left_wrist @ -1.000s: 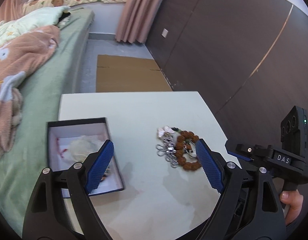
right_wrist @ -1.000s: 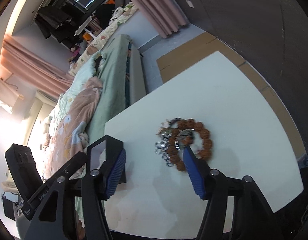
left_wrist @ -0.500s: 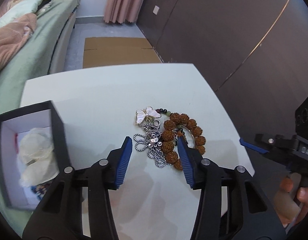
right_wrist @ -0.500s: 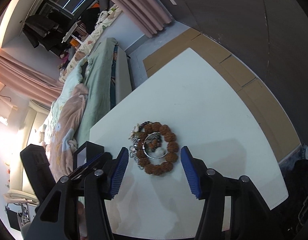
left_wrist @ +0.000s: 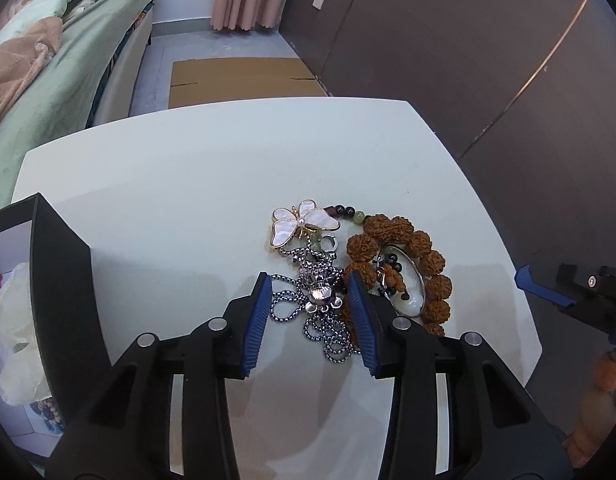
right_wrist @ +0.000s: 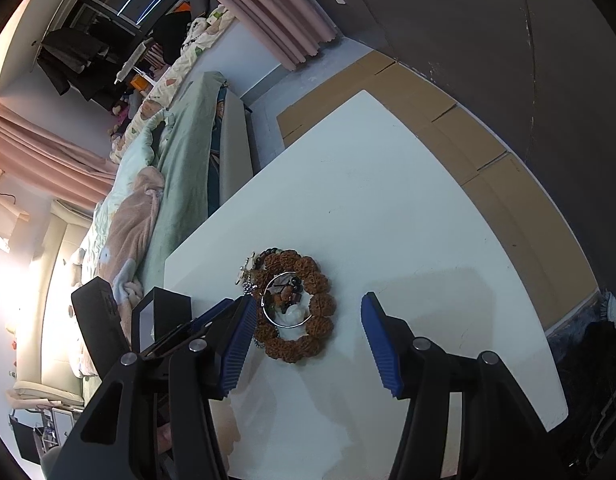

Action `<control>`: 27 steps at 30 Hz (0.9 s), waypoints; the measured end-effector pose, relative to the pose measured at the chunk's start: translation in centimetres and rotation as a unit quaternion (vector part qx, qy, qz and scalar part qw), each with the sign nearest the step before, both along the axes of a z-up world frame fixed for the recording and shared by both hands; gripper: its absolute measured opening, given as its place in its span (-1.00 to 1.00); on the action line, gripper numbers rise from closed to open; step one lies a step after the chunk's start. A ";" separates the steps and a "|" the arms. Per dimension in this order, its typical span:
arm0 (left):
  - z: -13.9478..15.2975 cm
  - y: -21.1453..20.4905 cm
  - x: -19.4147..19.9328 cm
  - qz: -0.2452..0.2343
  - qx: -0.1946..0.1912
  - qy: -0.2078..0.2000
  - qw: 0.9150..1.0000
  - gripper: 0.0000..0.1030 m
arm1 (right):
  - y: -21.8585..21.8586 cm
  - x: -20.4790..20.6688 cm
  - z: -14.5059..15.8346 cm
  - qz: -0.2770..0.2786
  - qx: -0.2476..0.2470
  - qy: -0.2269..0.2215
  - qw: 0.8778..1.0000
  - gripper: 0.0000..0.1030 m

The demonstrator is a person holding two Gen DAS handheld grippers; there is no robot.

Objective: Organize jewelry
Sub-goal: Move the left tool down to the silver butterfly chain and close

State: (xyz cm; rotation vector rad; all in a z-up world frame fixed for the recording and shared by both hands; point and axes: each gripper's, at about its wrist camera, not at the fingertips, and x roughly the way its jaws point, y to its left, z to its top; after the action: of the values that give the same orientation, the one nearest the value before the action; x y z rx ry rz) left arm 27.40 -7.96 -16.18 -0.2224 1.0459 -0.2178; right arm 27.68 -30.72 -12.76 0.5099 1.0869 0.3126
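Note:
A tangle of jewelry lies on the white table. It holds a silver chain with a flower pendant, a pearly butterfly piece, a brown seed-bead bracelet and a thin silver bangle. My left gripper is low over the pile and its jaws are closing. The silver chain lies between them, with a gap on each side. Its right fingertip covers the bracelet's left edge. My right gripper hovers open, straddling the brown bracelet without touching it.
An open black box with a white lining stands at the table's left; it holds crumpled white tissue and some beads. A bed runs along the left. Flat cardboard lies on the floor beyond, before a dark wall.
My left gripper swung from above the black box rightward and down onto the jewelry pile, its jaws narrowing around the chain. The right gripper sank closer to the bracelet, jaw width unchanged.

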 end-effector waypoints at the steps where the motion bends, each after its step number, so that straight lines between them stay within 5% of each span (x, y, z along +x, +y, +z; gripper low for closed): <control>1: 0.0 0.0 0.0 0.001 0.000 0.001 1.000 -0.22 | 0.2 0.0 0.1 0.000 -0.002 0.000 1.000 0.04; 15: -0.2 -0.1 -0.3 0.004 0.008 -0.003 1.000 -0.27 | 0.5 -0.4 0.5 0.008 -0.016 -0.006 1.000 0.04; 18: -0.2 -0.2 -0.3 0.007 0.027 -0.003 1.000 -0.43 | 0.3 -0.4 0.4 0.004 -0.017 -0.005 1.000 0.04; 27: 0.2 -2.0 -0.8 -0.029 0.084 -0.004 0.996 -0.37 | 0.6 -0.4 0.5 0.012 -0.020 -0.008 1.000 0.06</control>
State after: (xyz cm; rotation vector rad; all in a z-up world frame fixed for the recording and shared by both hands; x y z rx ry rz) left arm 26.62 -9.99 -16.02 -0.0392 1.0579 -0.1811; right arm 27.30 -30.10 -12.27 0.4576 1.0821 0.3157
